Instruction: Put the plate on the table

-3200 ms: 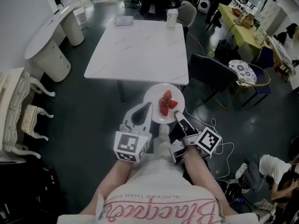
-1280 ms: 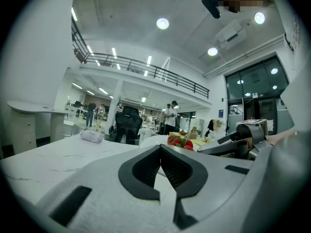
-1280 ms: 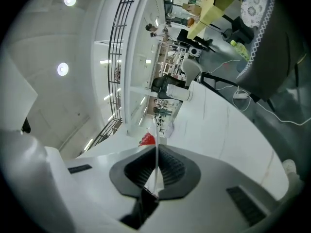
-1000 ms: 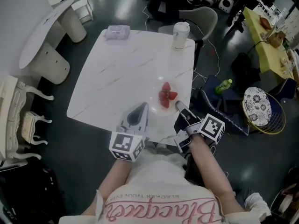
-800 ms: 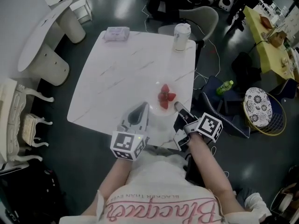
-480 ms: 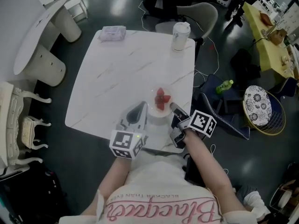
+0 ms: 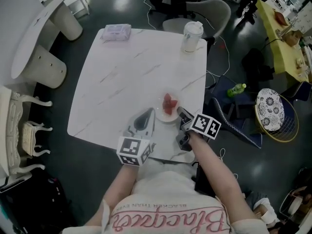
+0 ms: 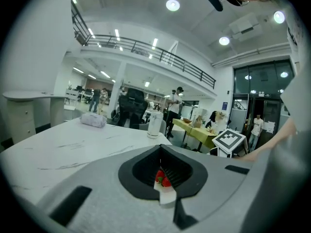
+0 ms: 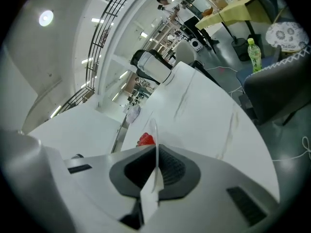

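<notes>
A small white plate with red strawberries hangs low over the near right part of the white marble table. I cannot tell whether it touches the top. My left gripper is shut on the plate's near left rim. My right gripper is shut on its right rim. In the left gripper view the gripper pinches the plate's rim, with the strawberries just behind. In the right gripper view the gripper clamps the plate's thin edge, and the strawberries lie beyond.
A lidded cup stands at the table's far right corner and a tissue pack at its far left. A grey chair is behind the table. A dark chair and a green bottle are to the right.
Both grippers carried the plate from over the floor in front of the table to above its near right part, then sank lower. Both stay shut on the rim.
</notes>
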`<state>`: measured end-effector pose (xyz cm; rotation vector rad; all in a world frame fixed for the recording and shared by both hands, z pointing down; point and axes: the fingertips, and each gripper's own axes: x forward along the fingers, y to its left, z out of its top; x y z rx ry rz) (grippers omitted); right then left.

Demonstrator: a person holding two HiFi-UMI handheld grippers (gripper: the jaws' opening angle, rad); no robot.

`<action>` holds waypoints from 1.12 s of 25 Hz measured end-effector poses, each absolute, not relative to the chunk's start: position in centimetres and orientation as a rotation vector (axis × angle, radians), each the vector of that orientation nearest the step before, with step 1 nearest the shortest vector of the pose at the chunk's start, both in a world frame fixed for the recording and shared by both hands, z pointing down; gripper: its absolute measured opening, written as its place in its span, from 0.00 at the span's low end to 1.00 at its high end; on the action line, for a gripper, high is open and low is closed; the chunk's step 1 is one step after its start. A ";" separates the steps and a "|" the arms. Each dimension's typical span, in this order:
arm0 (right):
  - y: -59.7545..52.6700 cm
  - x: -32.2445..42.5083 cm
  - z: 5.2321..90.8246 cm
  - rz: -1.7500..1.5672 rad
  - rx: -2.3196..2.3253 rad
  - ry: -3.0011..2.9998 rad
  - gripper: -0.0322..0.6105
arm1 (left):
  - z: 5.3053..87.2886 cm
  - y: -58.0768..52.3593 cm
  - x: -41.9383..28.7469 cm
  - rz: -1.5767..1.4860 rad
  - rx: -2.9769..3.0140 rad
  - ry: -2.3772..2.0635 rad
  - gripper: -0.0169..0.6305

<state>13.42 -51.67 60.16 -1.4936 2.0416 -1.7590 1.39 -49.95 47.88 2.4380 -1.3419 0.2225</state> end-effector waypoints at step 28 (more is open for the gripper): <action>-52.8 14.8 63.8 -1.279 -2.301 2.613 0.21 | 50.3 -49.5 -0.3 0.270 2.395 -1.334 0.03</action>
